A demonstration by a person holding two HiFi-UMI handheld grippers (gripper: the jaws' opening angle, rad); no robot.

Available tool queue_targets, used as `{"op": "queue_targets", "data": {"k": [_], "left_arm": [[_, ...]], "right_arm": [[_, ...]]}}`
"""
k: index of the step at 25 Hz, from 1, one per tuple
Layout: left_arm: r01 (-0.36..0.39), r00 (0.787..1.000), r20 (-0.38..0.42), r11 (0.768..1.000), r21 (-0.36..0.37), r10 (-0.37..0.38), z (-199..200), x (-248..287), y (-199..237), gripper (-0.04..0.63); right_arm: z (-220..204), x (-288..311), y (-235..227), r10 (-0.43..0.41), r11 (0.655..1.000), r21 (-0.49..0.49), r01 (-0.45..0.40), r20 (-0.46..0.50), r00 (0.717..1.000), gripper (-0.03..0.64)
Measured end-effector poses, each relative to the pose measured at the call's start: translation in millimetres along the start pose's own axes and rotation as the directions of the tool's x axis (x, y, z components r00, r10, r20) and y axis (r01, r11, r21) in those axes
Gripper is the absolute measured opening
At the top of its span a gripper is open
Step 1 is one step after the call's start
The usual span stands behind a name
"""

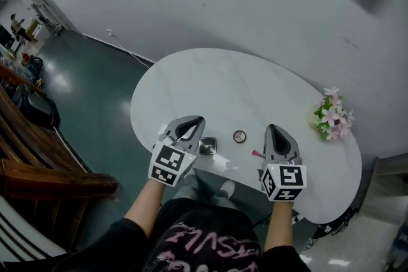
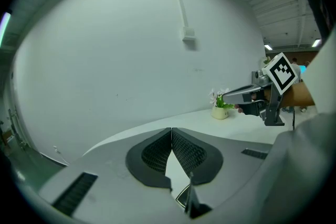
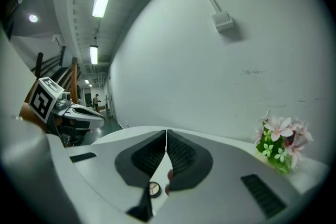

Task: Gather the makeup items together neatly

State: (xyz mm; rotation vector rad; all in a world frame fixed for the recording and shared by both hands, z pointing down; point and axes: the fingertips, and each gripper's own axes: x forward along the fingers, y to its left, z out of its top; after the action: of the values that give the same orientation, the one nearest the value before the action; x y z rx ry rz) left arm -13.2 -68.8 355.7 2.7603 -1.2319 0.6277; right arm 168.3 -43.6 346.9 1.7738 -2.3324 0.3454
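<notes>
White oval table [image 1: 210, 86]: near front edge, silvery square compact [image 1: 208, 146], round compact [image 1: 240, 136], pink tube [image 1: 257, 153] lying along the edge, one end hidden. Clenched, empty: left gripper [image 1: 199, 120], right gripper [image 1: 273, 129].

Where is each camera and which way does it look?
Head view: on the person's head, looking down at the white oval table; arms, left tongs, right tongs show.
Left gripper view: on the left tongs, facing the white wall; shut tips show.
Right gripper view: on the right tongs, facing likewise; shut tips show.
Both share pink potted flowers.
</notes>
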Motion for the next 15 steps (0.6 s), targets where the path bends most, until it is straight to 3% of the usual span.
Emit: {"op": "queue_targets", "data": {"k": [15], "left_arm": [[0.029, 1.0, 0.011, 0.998, -0.059, -0.028, -11.4, 11.9, 37.4, 0.012]], "right_arm": [[-4.8, 22.7, 10.4, -0.063, 0.998, 0.015, 0.064, -0.041, 0.997, 0.063]]}}
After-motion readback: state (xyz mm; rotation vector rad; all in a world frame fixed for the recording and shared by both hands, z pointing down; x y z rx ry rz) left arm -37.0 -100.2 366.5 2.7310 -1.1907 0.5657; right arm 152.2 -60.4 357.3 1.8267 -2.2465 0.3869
